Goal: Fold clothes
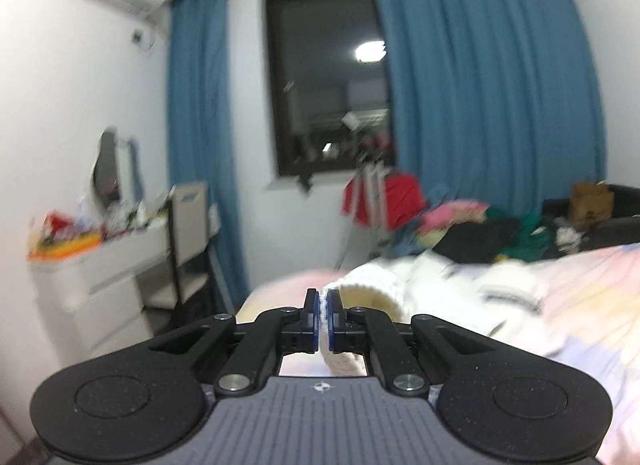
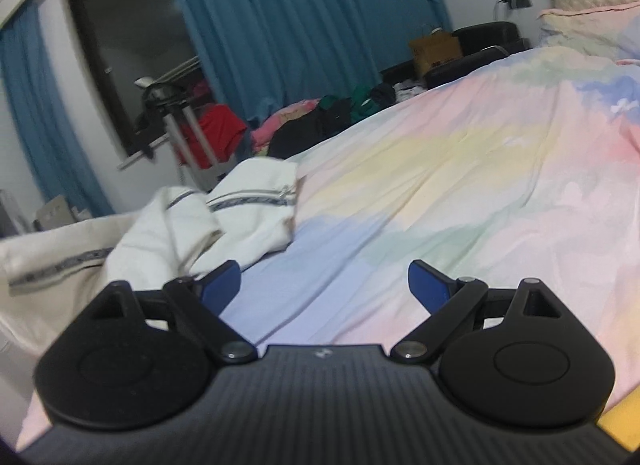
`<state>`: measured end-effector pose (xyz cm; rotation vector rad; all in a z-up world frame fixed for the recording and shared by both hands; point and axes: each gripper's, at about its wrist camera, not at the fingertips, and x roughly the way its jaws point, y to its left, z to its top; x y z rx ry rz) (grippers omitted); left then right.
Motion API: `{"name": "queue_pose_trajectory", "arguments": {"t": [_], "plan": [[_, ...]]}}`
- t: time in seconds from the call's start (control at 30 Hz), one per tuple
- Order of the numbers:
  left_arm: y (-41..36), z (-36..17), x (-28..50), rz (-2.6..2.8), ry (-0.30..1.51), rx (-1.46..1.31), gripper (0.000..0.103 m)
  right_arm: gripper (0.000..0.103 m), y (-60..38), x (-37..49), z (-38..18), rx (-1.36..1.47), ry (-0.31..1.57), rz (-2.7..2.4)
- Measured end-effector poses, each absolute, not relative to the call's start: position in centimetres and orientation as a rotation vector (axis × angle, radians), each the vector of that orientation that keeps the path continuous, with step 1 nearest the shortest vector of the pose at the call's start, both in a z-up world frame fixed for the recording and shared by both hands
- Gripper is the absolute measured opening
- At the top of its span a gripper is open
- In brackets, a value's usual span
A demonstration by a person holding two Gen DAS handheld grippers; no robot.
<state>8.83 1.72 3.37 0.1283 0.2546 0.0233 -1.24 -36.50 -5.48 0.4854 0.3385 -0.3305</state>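
Left wrist view shows the left tool [image 1: 323,311] low in the centre of the frame, its two blue-padded fingers drawn together and clamped on a ribbed edge of the white garment [image 1: 424,285], probably a cuff or hem. Pinching that edge gives a firm corner to lift and carry over for a fold. Behind the fingers the rest of the garment lies crumpled on the bed [image 1: 580,305], right of centre, with a heap of mixed clothes [image 1: 472,225] beyond it near the blue curtain [image 1: 492,77].

Right wrist view shows the right tool [image 2: 324,285] at the bottom of the frame with its fingers spread wide apart and nothing between them, hovering over bare pastel bedding. The white garment [image 2: 224,217], with dark striped trim, sits bunched in the left-centre, beside the left finger rather than inside the gap. I judge the open tool is positioned to take a second edge, so the cloth can be stretched flat.
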Motion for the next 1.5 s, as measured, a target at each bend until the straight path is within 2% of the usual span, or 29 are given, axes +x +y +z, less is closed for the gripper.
{"name": "queue_pose_trajectory", "arguments": {"t": [0.1,0.27,0.4,0.43,0.47,0.5,0.53,0.63,0.97,1.0,1.03,1.1,1.17,1.23,1.27,1.3,1.33,1.4,1.5], "plan": [[5.0,1.8,7.3,0.06,0.217,0.19,0.0,0.092,-35.3,-1.1,-5.4,0.454,0.352,-0.277],[8.7,-0.4,6.9,0.092,0.322,0.156,0.002,0.092,-33.5,-0.6,-5.5,0.43,0.385,-0.177],[9.6,-2.3,5.7,0.053,0.347,0.157,0.016,0.092,-32.1,-0.1,-5.8,0.412,0.411,-0.096],[9.4,-2.6,5.7,0.035,0.355,0.157,0.029,0.092,-31.7,0.1,-6.0,0.405,0.419,-0.077],[9.2,-3.0,5.8,0.015,0.363,0.158,0.036,0.092,-31.2,0.4,-6.1,0.396,0.427,-0.061],[9.0,-3.3,5.8,-0.005,0.371,0.159,0.048,0.092,-30.7,0.8,-6.4,0.382,0.44,-0.055],[9.0,-3.6,5.7,-0.025,0.374,0.158,0.056,0.092,-30.1,1.2,-6.6,0.369,0.455,-0.05],[8.6,-5.0,6.4,-0.068,0.392,0.143,0.066,0.092,-28.6,2.5,-7.4,0.356,0.503,-0.01],[8.8,-9.1,11.4,-0.096,0.434,0.158,0.075,0.091,-22.3,9.0,-10.5,0.292,0.596,0.147],[9.1,-9.4,11.8,-0.096,0.438,0.153,0.075,0.087,-22.0,9.6,-10.9,0.307,0.599,0.149],[9.4,-9.7,12.2,-0.096,0.443,0.148,0.078,0.076,-21.9,10.3,-11.2,0.318,0.6,0.146],[10.3,-9.9,12.7,-0.083,0.455,0.112,0.082,0.076,-21.7,11.6,-11.5,0.325,0.594,0.128],[11.0,-9.8,12.9,-0.078,0.458,0.074,0.082,0.076,-21.9,12.3,-11.8,0.333,0.572,0.13],[11.5,-9.6,12.9,-0.071,0.455,0.047,0.082,0.071,-22.0,13.1,-12.1,0.339,0.559,0.14],[11.6,-9.4,12.9,-0.064,0.451,0.041,0.082,0.065,-21.9,13.5,-12.4,0.333,0.566,0.141],[11.7,-9.3,12.9,-0.058,0.447,0.035,0.082,0.049,-21.9,13.8,-12.7,0.327,0.572,0.142],[11.8,-9.1,12.8,-0.057,0.447,0.028,0.083,0.039,-21.7,13.9,-12.7,0.32,0.573,0.145],[11.7,-8.7,12.7,-0.056,0.449,0.014,0.082,0.03,-21.6,13.7,-12.3,0.311,0.561,0.15],[11.7,-8.1,12.4,-0.064,0.444,-0.004,0.083,0.024,-21.4,12.6,-11.0,0.287,0.519,0.151]]}}
